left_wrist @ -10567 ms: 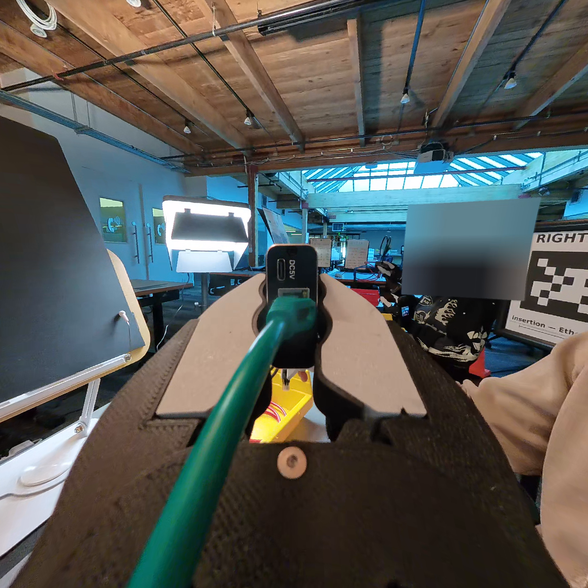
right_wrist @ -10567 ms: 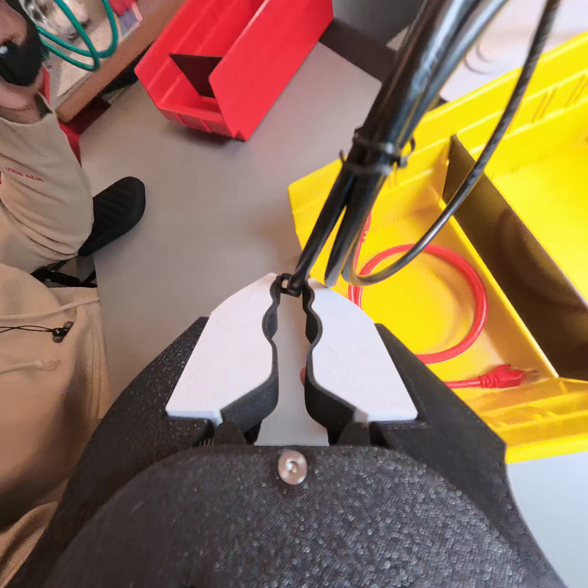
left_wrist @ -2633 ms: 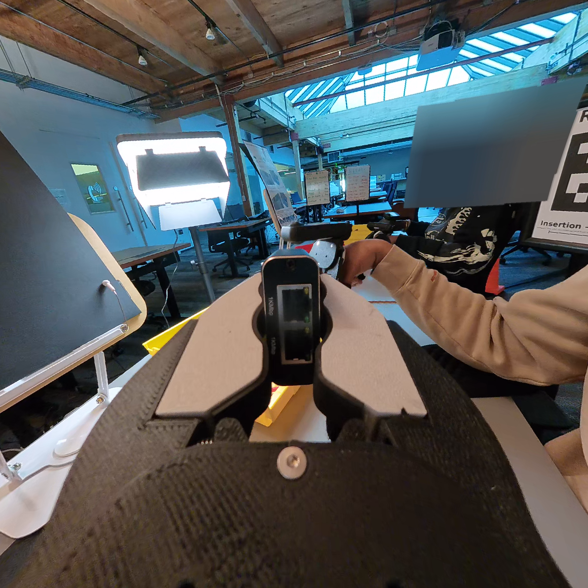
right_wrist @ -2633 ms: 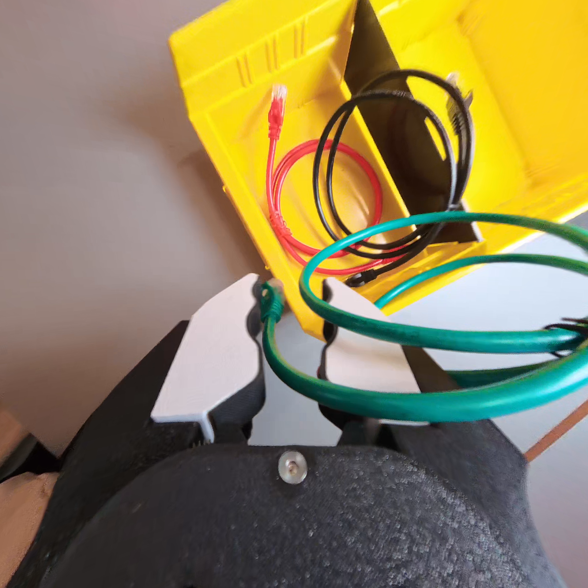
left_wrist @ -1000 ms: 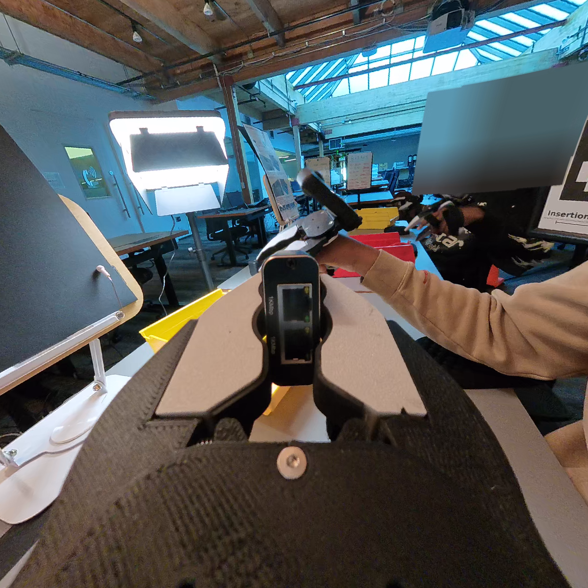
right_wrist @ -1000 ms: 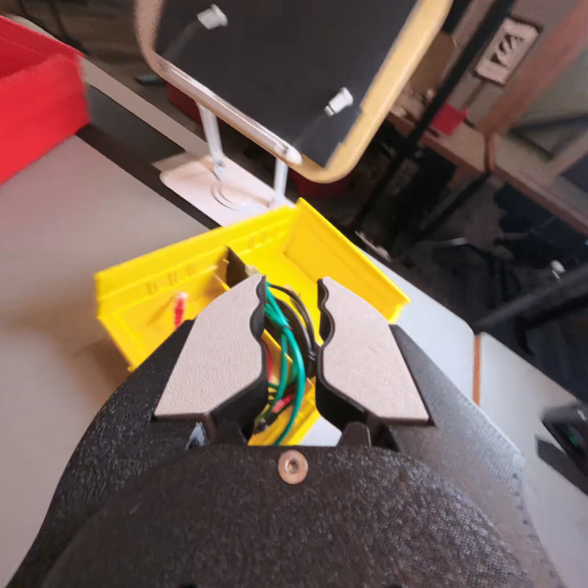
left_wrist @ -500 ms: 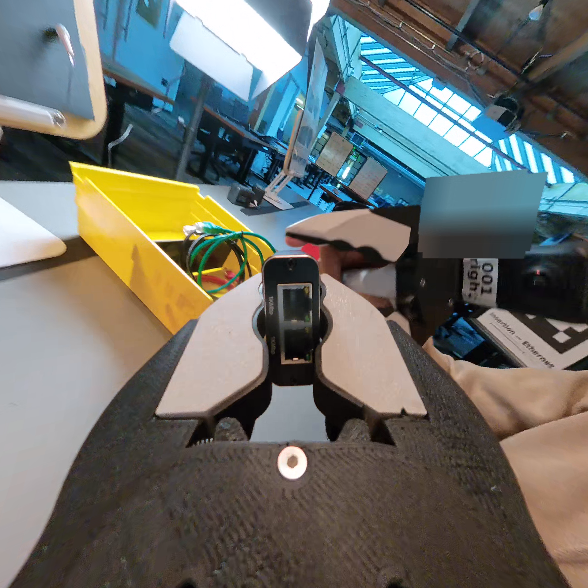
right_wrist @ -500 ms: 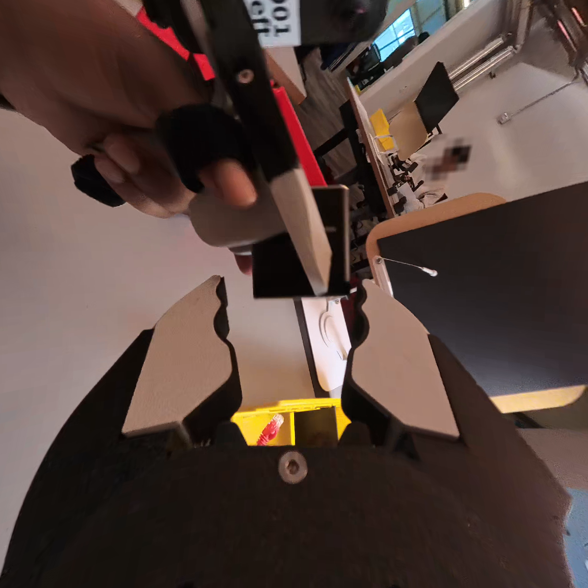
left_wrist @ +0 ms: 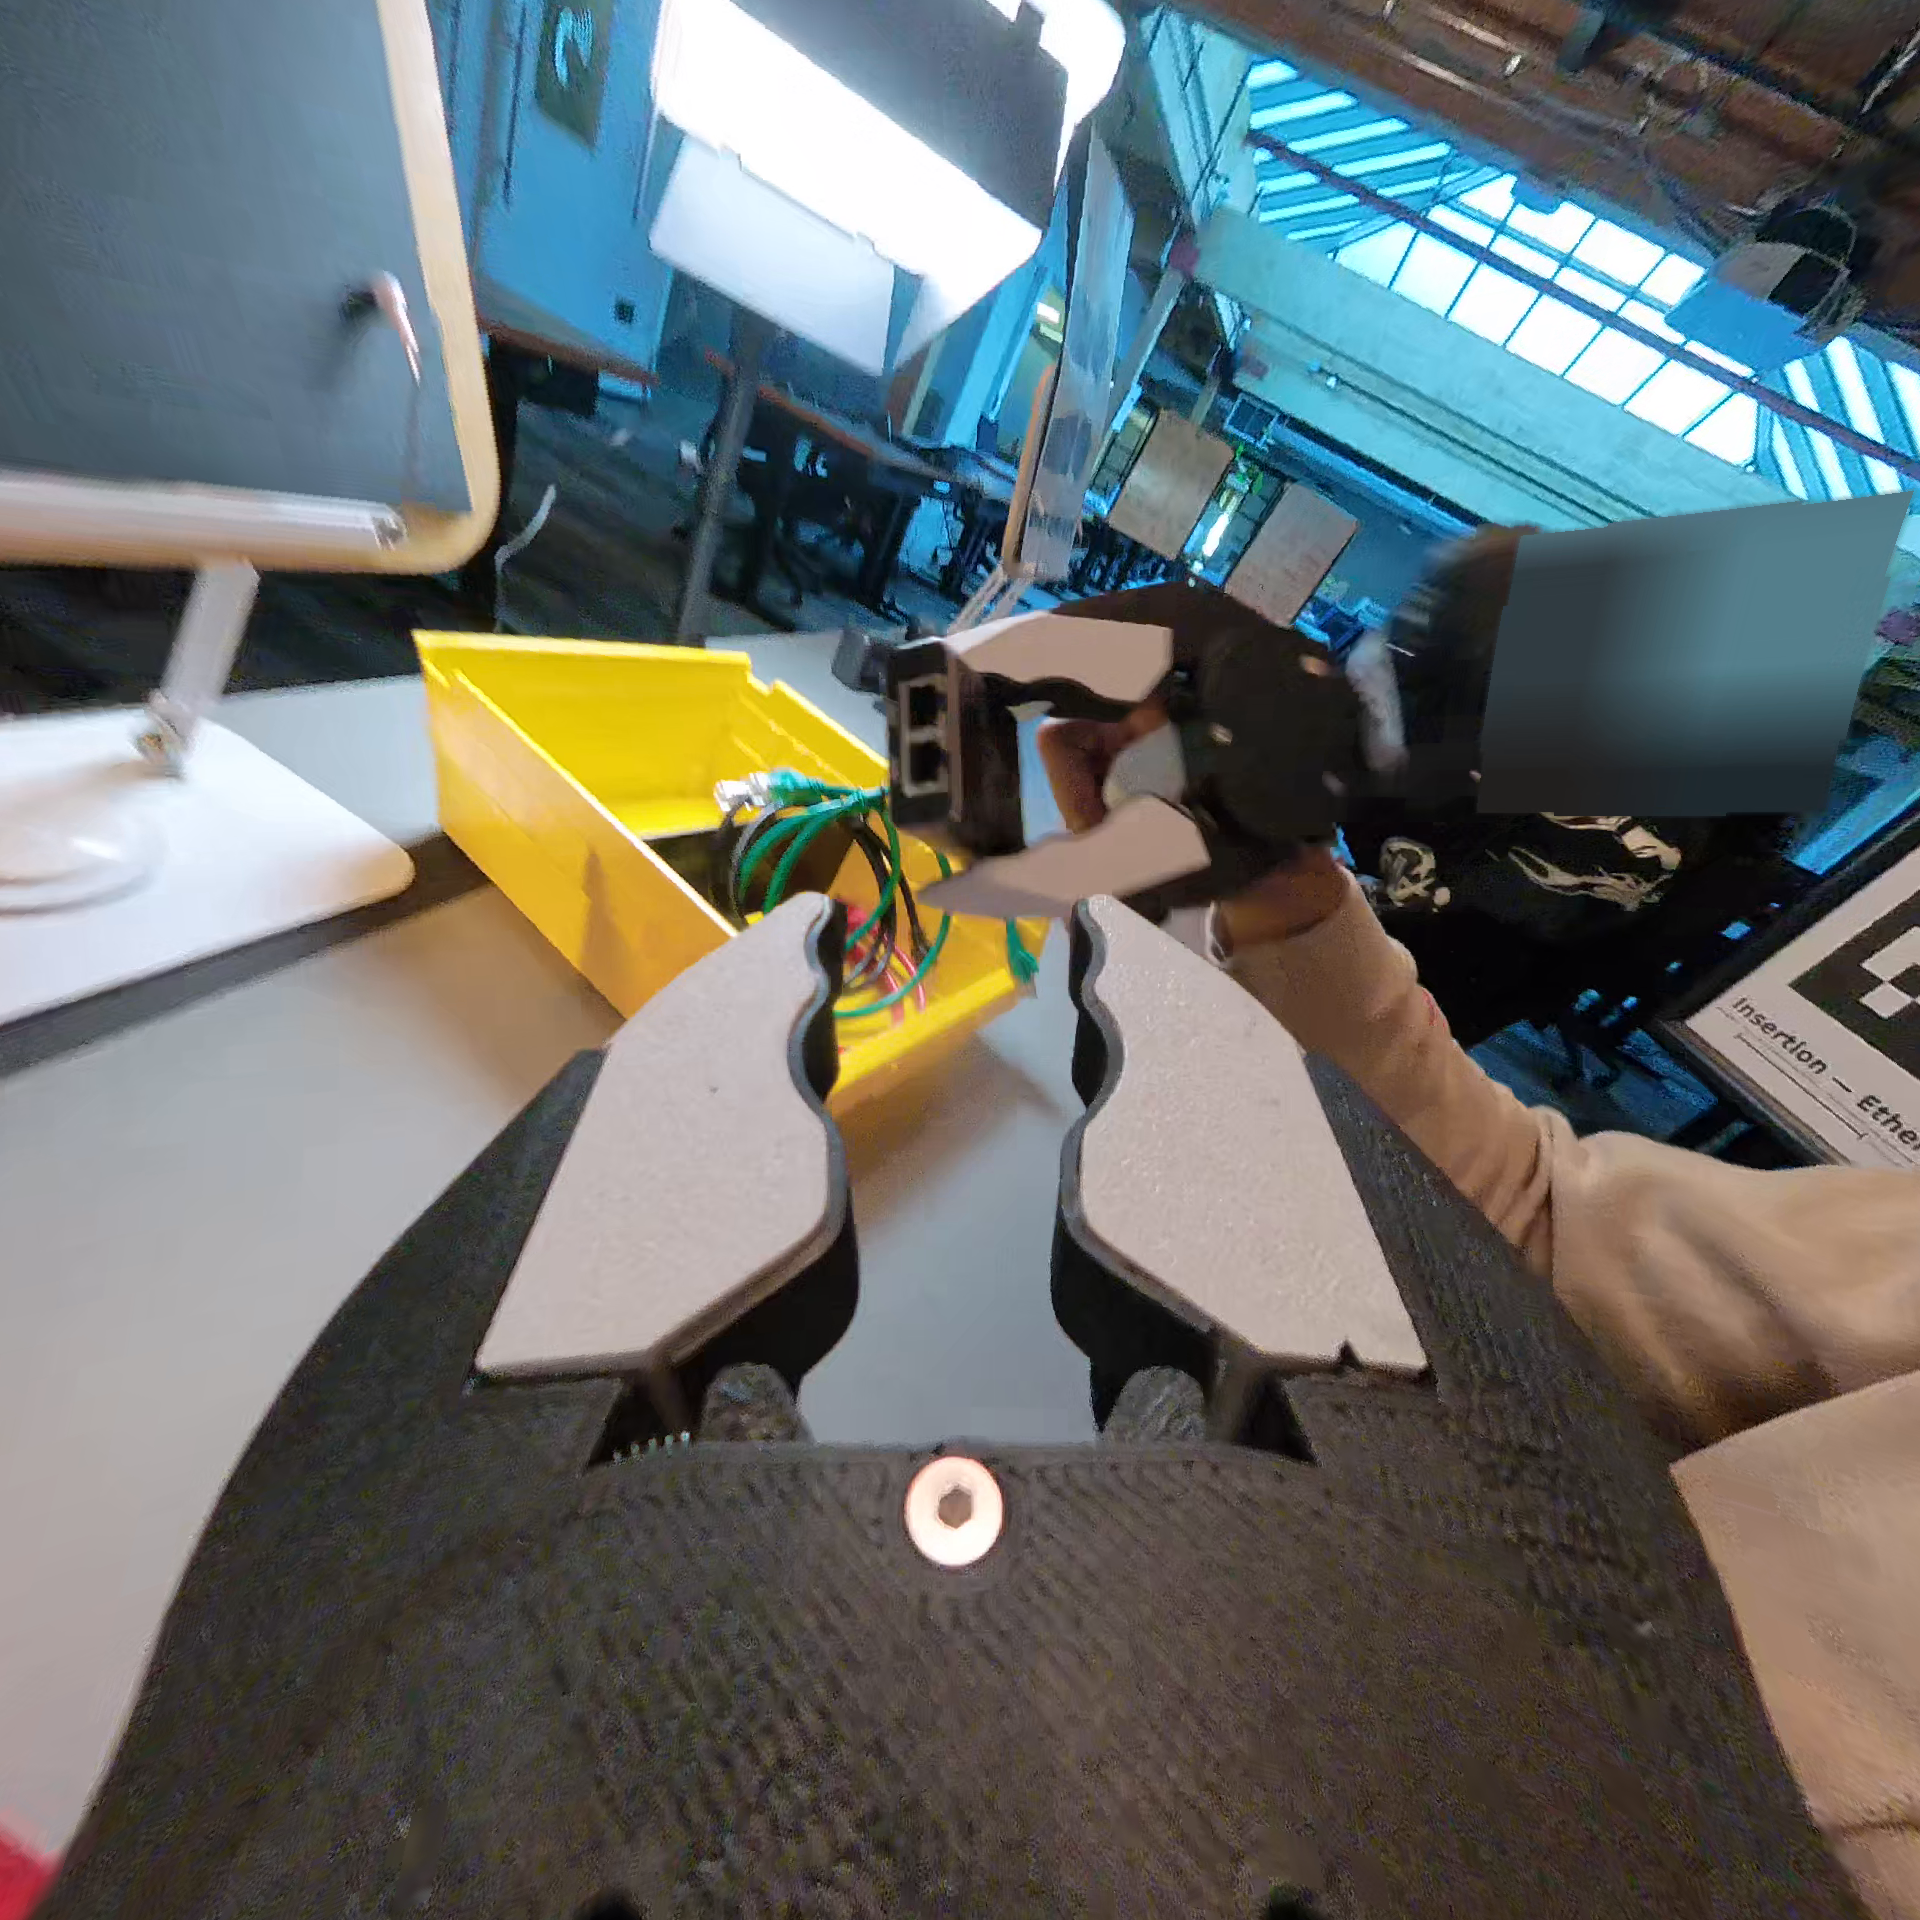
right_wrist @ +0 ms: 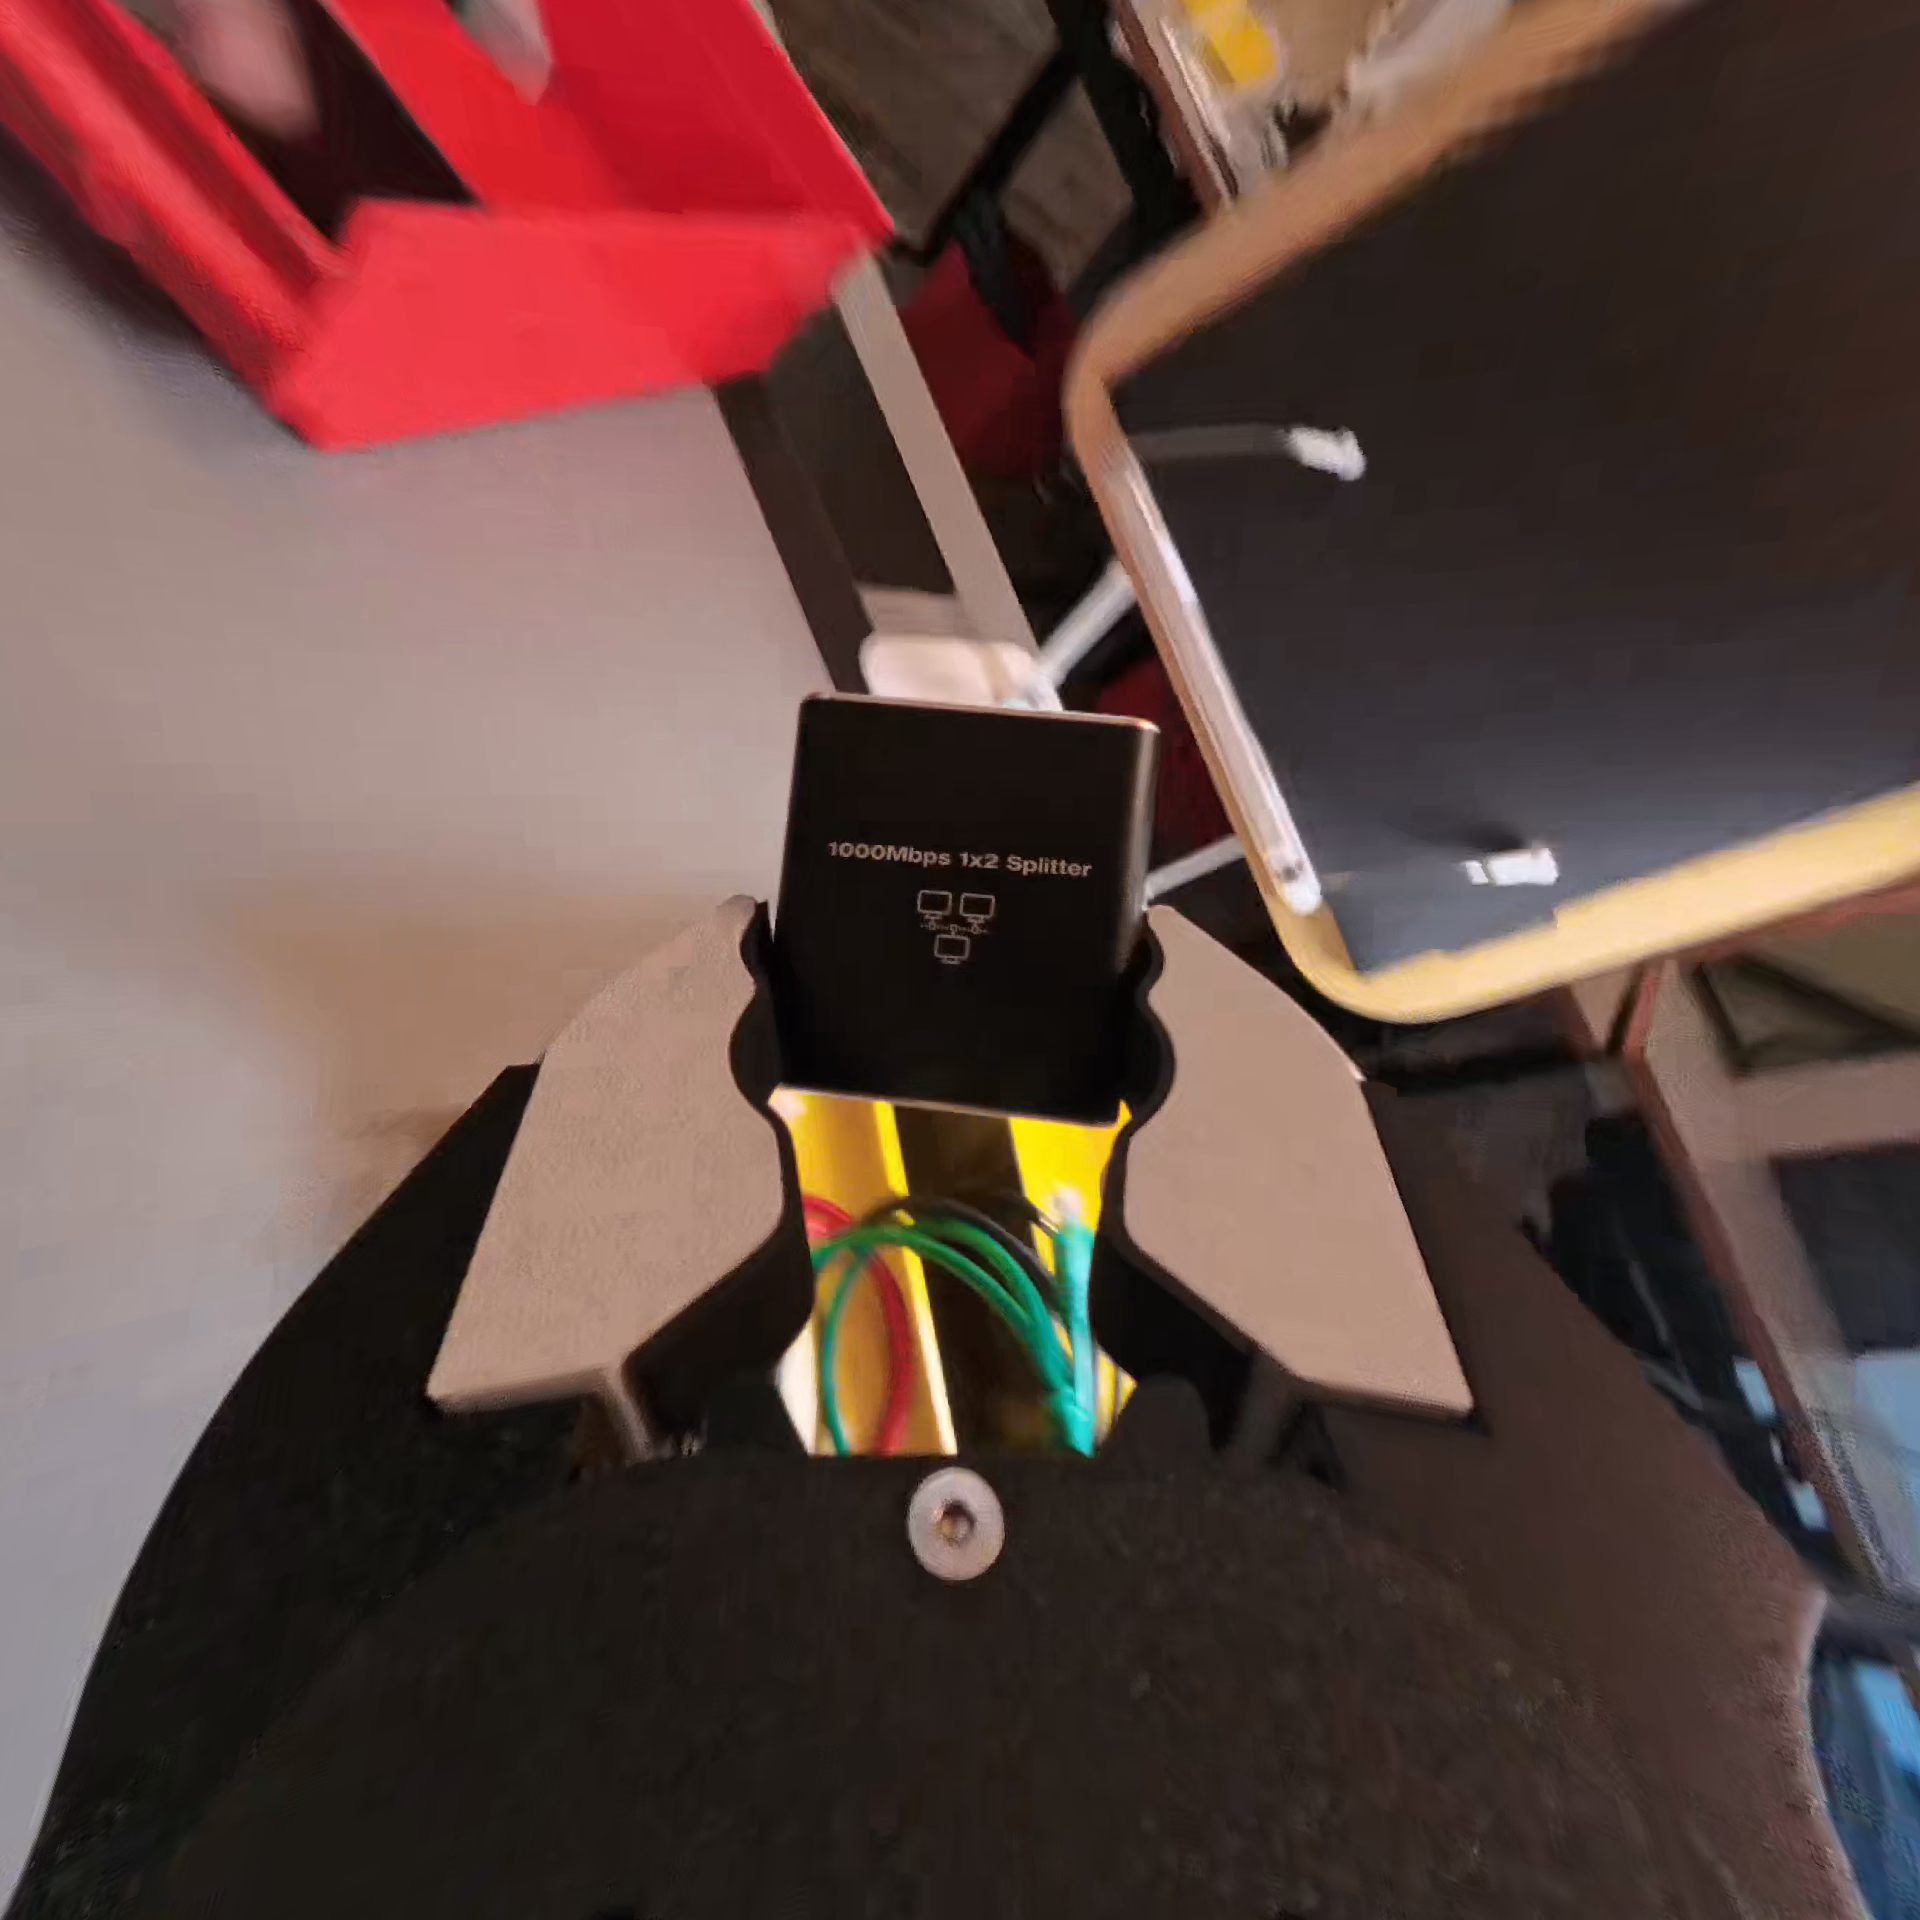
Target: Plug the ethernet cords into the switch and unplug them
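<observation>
Grey and smooth, the tabletop (left_wrist: pixel 312 1091) lay under both of your grippers, with a big workshop of desks and bright roof windows behind it. Your left gripper (left_wrist: pixel 951 925) was open, with a wide gap between its two pale fingers (left_wrist: pixel 686 1132) and nothing in them. It hung over the tabletop and pointed at the long yellow plastic bin (left_wrist: pixel 561 769).

Your right gripper (right_wrist: pixel 951 940) was closed on the small black box-shaped switch (right_wrist: pixel 961 894). Its fingers pressed on the two sides of the switch near the bottom, so most of the box stuck out past the tips. In the left wrist view you could see that same right gripper (left_wrist: pixel 966 784) held up in the air just above the near end of the bin, with the switch (left_wrist: pixel 935 748) showing two ports side by side, both with nothing in them.

Inside the yellow bin (right_wrist: pixel 847 1143) the cords lay in a loose tangle. You could see a thin green ethernet cord (left_wrist: pixel 800 821) with a clear plug at its end, a black cord (left_wrist: pixel 883 883) and a red cord (right_wrist: pixel 894 1340) under them. A red plastic bin (right_wrist: pixel 520 208) sat on the far side of the tabletop, well apart from the yellow one. A dark board with a pale wooden rim (left_wrist: pixel 208 249) stood tilted on a white stand (left_wrist: pixel 156 831) near the yellow bin.
</observation>
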Demonstrator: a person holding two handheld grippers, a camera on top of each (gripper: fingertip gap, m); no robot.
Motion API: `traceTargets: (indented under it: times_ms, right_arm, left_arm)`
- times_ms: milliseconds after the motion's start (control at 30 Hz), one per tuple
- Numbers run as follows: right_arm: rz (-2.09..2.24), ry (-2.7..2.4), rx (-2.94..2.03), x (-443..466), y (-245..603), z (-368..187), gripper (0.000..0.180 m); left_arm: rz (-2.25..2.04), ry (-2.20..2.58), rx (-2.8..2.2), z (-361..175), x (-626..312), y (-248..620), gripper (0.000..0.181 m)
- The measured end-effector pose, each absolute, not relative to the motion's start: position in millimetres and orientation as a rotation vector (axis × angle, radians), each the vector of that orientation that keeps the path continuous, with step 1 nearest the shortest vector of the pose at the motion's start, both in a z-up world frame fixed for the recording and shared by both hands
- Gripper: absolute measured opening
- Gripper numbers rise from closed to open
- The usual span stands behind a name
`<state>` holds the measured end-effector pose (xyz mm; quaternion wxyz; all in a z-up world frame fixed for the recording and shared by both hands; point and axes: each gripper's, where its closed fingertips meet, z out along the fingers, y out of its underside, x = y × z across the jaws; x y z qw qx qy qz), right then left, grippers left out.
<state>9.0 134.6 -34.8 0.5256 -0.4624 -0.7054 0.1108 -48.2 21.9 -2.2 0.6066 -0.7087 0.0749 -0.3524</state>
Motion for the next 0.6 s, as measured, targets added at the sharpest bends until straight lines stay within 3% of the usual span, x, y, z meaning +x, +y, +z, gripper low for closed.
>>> traceTargets:
  times_ms: [233, 600]
  right_arm:
    - [0.180, -1.802, -1.606, 19, 300, -89, 0.064]
    - [0.196, -2.142, -1.964, 15, 344, -200, 0.064]
  left_arm:
    - [-0.652, 0.193, -1.521, 32, -89, 7, 0.039]
    - [-0.404, 0.197, -1.545, 23, -126, 12, 0.039]
